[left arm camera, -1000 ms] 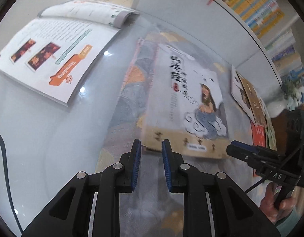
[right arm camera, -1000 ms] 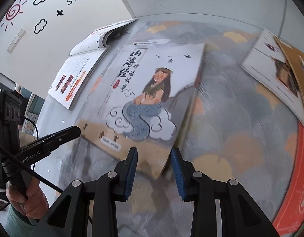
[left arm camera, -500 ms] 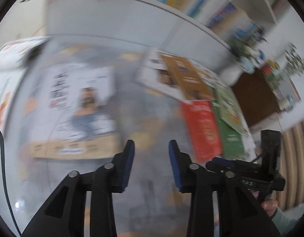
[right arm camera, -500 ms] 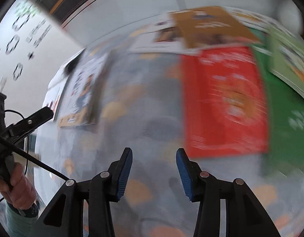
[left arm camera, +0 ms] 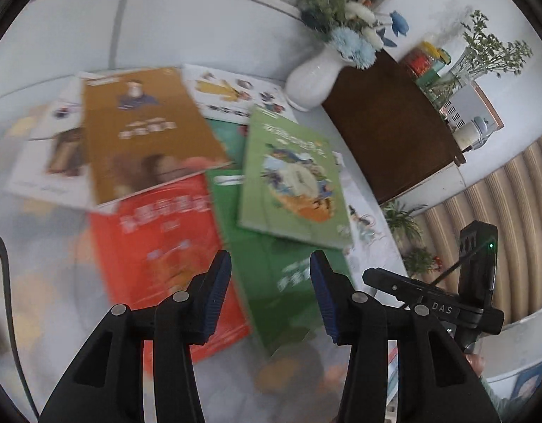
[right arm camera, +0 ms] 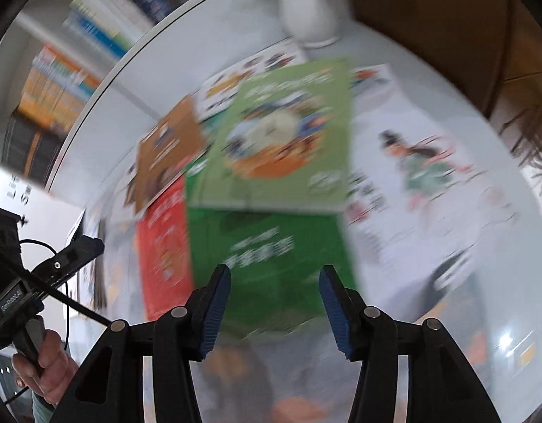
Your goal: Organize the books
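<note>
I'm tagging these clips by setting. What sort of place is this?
Probably a reading corner or small library room: illustrated books such as the light green book lie scattered on the table, packed bookshelves stand behind it, and a white vase of flowers decorates one end.

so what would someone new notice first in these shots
A jumble of overlapping books: a light green book lies on top of a dark green book, a red book beside that, and a brown book overlapping the red one's far end. Behind them stands a white vase of blue flowers. Both open tongs, left and right, hang over the dark green book's near edge, holding nothing.
</note>
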